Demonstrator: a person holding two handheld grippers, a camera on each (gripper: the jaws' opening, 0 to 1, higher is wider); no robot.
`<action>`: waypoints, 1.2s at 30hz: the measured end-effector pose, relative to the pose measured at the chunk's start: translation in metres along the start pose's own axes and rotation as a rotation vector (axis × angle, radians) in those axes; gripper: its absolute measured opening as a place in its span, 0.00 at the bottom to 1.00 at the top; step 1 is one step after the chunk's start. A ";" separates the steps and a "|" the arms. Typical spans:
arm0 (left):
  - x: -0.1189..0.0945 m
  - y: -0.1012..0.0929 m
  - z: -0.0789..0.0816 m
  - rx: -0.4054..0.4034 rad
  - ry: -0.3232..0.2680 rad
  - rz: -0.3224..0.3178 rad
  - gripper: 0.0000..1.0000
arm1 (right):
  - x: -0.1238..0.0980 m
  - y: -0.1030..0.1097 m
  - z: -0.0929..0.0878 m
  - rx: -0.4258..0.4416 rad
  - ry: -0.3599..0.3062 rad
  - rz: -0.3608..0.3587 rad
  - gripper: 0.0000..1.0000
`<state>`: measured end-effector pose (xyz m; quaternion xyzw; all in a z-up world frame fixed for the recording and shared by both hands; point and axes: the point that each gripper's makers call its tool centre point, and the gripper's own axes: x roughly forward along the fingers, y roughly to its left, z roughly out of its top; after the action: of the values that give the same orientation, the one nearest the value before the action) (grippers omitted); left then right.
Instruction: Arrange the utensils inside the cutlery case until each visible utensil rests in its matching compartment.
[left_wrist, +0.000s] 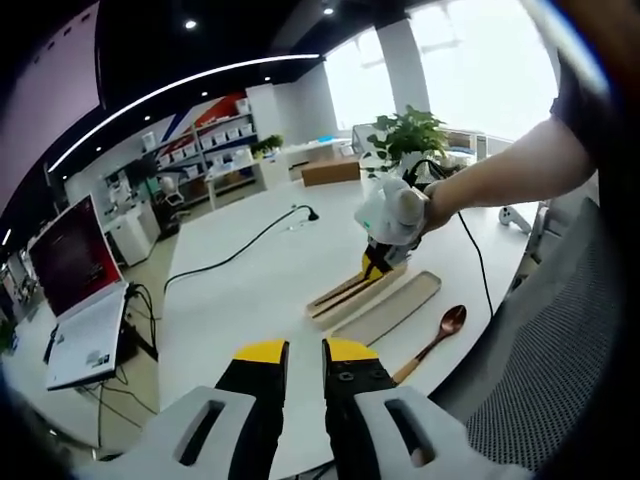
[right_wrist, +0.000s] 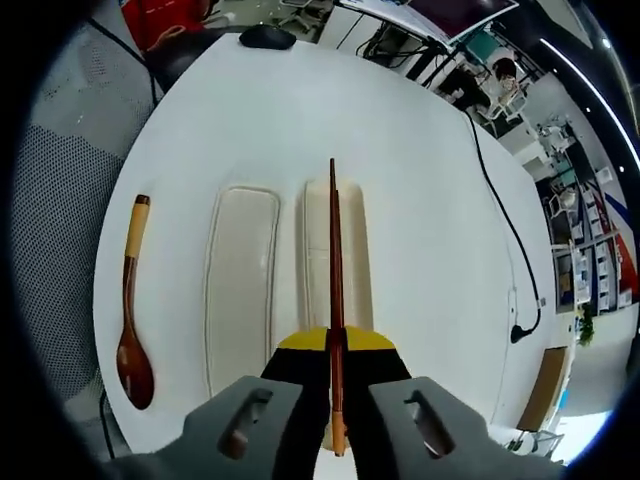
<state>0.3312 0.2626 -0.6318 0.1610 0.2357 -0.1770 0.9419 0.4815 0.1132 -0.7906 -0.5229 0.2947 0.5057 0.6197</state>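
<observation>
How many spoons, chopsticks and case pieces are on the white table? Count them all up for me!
Spoons: 1, the wooden spoon lying beside the case.
Chopsticks: 1 pair, held by the right gripper over the case base.
Case pieces: 2, the case base and the case lid.
Total: 4

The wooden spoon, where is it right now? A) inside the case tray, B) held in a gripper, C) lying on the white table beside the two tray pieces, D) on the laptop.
C: the wooden spoon lies bare on the white table, next to the lid and apart from the case tray, while the right gripper is shut on the chopsticks.
</observation>
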 end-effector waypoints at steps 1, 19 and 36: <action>0.000 0.000 0.000 0.000 0.001 0.000 0.13 | 0.001 0.000 -0.001 0.001 0.000 0.002 0.00; 0.002 -0.002 -0.007 0.007 0.031 -0.014 0.13 | 0.019 0.001 -0.004 0.009 -0.001 0.029 0.00; 0.005 -0.002 -0.013 0.008 0.066 -0.020 0.13 | 0.032 -0.003 -0.007 -0.020 0.013 0.051 0.00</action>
<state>0.3297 0.2641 -0.6458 0.1681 0.2676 -0.1817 0.9312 0.4954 0.1170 -0.8199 -0.5245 0.3068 0.5210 0.5994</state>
